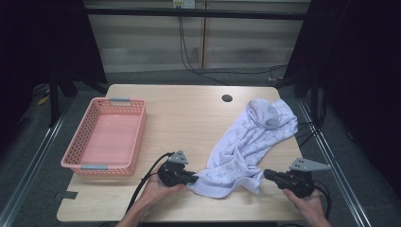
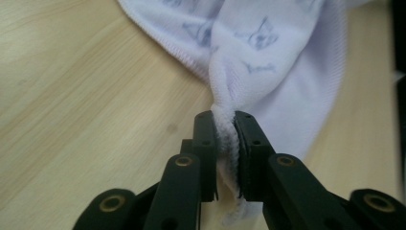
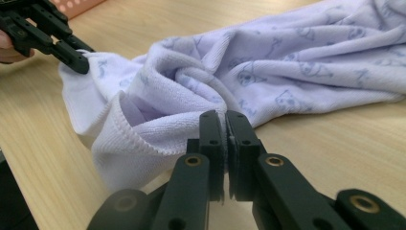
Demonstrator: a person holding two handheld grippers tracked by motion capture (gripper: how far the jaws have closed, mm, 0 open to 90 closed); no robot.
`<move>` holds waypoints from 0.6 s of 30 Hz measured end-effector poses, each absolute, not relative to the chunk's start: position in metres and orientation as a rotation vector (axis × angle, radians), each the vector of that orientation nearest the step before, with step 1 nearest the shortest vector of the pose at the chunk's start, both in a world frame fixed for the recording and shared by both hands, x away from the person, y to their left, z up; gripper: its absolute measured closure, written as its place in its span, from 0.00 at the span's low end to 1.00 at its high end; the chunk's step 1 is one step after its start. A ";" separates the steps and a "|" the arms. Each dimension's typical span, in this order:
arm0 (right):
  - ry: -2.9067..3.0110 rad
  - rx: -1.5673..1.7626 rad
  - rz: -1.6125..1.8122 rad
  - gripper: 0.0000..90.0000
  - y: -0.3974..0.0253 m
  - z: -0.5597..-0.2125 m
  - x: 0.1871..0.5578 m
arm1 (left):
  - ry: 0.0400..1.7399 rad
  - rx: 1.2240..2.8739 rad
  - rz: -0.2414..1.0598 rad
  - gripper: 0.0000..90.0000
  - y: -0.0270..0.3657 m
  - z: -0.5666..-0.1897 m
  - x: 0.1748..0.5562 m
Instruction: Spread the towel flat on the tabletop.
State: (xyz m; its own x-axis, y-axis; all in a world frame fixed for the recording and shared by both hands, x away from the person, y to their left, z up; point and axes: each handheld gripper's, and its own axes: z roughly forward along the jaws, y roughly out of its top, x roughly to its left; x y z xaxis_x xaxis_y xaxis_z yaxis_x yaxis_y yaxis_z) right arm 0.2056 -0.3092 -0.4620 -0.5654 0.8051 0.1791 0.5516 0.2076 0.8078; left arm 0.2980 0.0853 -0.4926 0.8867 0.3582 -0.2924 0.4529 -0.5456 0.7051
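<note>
Scene: towel (image 1: 250, 142) sprawls across the right half of a wooden table (image 1: 189, 118), its near hem drawn toward the person's edge and its far end heaped near the right back corner.
Left gripper (image 2: 225, 117): jaws pressed together on a bunched corner of hem, the cloth squeezed into a thin ridge between them.
Right gripper (image 3: 225, 115): jaws nearly together at a fold of the near right edge; whether cloth is truly caught between them cannot be told from its own view.
Basket (image 1: 106, 137): pink, sitting well apart at the left of the table.
Risk, slip: the left hold takes only a narrow roll of hem, so a sharp pull could likely tug it free.
Risk, uneven lift: if the right jaws hold nothing, raising both hands would probably drag the cloth by one corner and twist it.
Risk, snag: the far heap may resist spreading and pull against both holds.
</note>
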 end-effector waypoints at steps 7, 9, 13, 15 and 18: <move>2.106 1.302 1.338 0.96 -0.324 -0.443 0.222 | 0.679 1.978 -0.125 0.93 0.118 -0.456 0.317; 2.055 1.295 1.358 0.97 -0.330 -0.429 0.229 | 0.678 1.949 -0.100 0.93 0.125 -0.442 0.322; 1.945 1.258 1.399 0.97 -0.339 -0.389 0.246 | 0.673 1.876 -0.051 0.93 0.135 -0.407 0.333; 1.908 1.228 1.407 0.97 -0.342 -0.371 0.252 | 0.674 1.836 -0.031 0.93 0.139 -0.391 0.339; 1.849 1.205 1.428 0.97 -0.346 -0.344 0.266 | 0.697 1.801 0.009 0.93 0.145 -0.373 0.351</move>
